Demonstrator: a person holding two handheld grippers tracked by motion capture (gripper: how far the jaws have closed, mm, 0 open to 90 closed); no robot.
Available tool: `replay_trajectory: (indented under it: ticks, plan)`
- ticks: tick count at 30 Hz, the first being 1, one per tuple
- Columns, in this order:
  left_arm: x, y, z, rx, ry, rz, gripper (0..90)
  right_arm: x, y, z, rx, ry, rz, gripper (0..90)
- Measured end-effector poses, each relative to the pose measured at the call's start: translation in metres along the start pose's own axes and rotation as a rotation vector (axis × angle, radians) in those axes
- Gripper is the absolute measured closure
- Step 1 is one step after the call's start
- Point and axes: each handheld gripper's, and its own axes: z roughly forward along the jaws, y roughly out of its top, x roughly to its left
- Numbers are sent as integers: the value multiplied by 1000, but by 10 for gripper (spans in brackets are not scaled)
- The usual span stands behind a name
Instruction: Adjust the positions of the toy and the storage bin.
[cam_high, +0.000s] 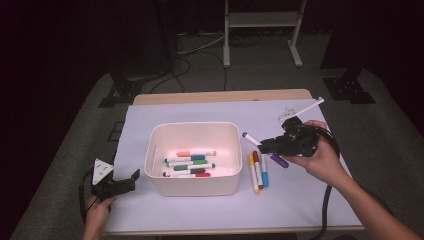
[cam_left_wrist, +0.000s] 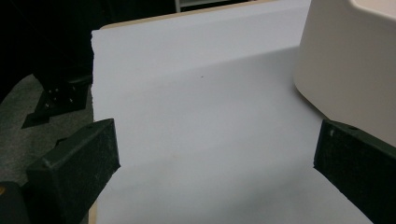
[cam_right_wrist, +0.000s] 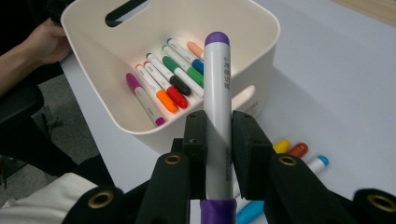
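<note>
Scanning from the left, I see my left gripper (cam_high: 131, 179) resting with jaws wide apart and nothing between them on the white sheet (cam_high: 210, 112), just beside the cream bin (cam_high: 192, 184). Dark floor surrounds the table. My right gripper (cam_right_wrist: 218, 140) clamps the purple marker (cam_right_wrist: 217, 88), raised right of the bin; its lower end is cut off.

A lone white marker (cam_high: 303, 108) lies at the lavender sheet's (cam_high: 210, 112) far right corner.

Purple-capped white marker (cam_right_wrist: 217, 116), cream bin (cam_high: 192, 186), black tongs (cam_right_wrist: 218, 156), pale lilac table cover (cam_high: 300, 200)
</note>
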Motion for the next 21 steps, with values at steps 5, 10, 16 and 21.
replay_trajectory:
  ticks: [5, 10, 16, 21]
  plan:
    - [0, 0, 0, -2, 0, 0, 0, 11, 14, 2, 4, 27, -28, 757]
    - [0, 0, 0, 0, -1, 0, 0, 22, 28, 7, 14, 42, -64, 756]
    - [0, 0, 0, -4, -2, -2, 0, 35, 43, 15, 25, 74, -106, 756]
    - [0, 0, 0, -1, -2, 1, 0, 48, 56, 22, 25, 101, -138, 756]
